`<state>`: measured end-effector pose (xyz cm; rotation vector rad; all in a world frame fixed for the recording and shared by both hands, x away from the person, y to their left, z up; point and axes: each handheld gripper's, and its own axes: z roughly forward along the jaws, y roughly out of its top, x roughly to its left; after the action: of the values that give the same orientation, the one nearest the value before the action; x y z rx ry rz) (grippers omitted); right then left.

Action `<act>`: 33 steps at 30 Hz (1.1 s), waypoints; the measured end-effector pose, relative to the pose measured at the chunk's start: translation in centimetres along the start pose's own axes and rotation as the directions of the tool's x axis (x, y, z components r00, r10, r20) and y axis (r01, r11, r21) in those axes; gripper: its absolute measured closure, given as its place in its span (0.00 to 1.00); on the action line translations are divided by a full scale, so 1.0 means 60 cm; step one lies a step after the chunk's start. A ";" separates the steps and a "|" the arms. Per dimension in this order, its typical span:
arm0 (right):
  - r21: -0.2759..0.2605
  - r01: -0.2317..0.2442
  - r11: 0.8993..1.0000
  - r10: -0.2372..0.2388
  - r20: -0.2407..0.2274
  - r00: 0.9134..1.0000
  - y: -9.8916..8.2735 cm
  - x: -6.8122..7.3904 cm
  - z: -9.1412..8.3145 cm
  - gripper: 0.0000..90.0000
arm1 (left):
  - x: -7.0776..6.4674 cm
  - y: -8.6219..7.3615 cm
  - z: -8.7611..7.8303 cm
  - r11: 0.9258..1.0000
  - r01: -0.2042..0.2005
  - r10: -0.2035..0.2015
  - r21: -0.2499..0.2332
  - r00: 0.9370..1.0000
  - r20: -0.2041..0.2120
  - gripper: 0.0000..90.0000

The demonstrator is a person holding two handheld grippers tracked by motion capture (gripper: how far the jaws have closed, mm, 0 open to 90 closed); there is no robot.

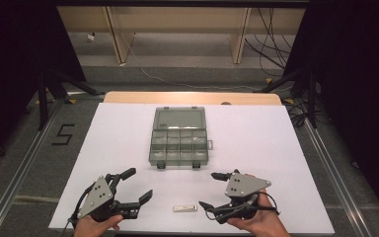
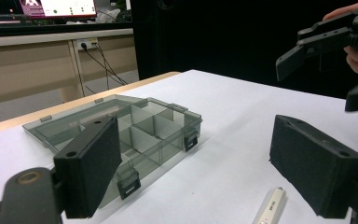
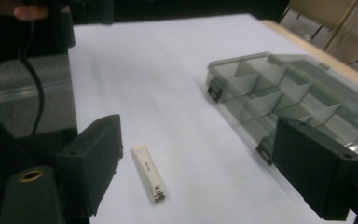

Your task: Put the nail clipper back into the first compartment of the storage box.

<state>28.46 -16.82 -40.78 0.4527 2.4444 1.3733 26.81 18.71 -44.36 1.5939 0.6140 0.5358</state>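
Smoky plastic box (image 1: 179, 139) lies lid-open, its compartments bare; left gripper (image 1: 137, 185) and right gripper (image 1: 213, 190) both gape, holding nothing.

1 open compartment box (image 1: 179, 137), 1 white stick (image 1: 184, 208), 2 grippers — L (image 1: 134, 185), R (image 1: 211, 190)

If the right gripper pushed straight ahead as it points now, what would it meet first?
Likely the small white clipper-like bar, lying flat on the white table between the open jaws of the right gripper; depth is uncertain.
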 end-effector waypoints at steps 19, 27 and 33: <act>0.361 0.254 0.897 -0.165 -0.260 0.951 0.019 0.007 0.115 0.29 | 0.001 0.000 0.000 1.000 -0.003 0.003 0.002 1.000 0.004 0.18; 0.444 0.285 0.850 -0.159 -0.299 0.941 0.015 0.009 0.138 0.34 | 0.000 -0.001 0.000 1.000 0.003 -0.003 0.005 1.000 0.003 0.18; 0.478 0.322 0.817 -0.179 -0.321 0.930 0.016 0.008 0.154 0.41 | 0.001 -0.001 0.000 1.000 0.000 0.000 0.003 1.000 0.003 0.18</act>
<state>31.89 -9.05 -44.61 0.0413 2.9661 0.6725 26.85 18.78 -44.40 1.5972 0.6124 0.5325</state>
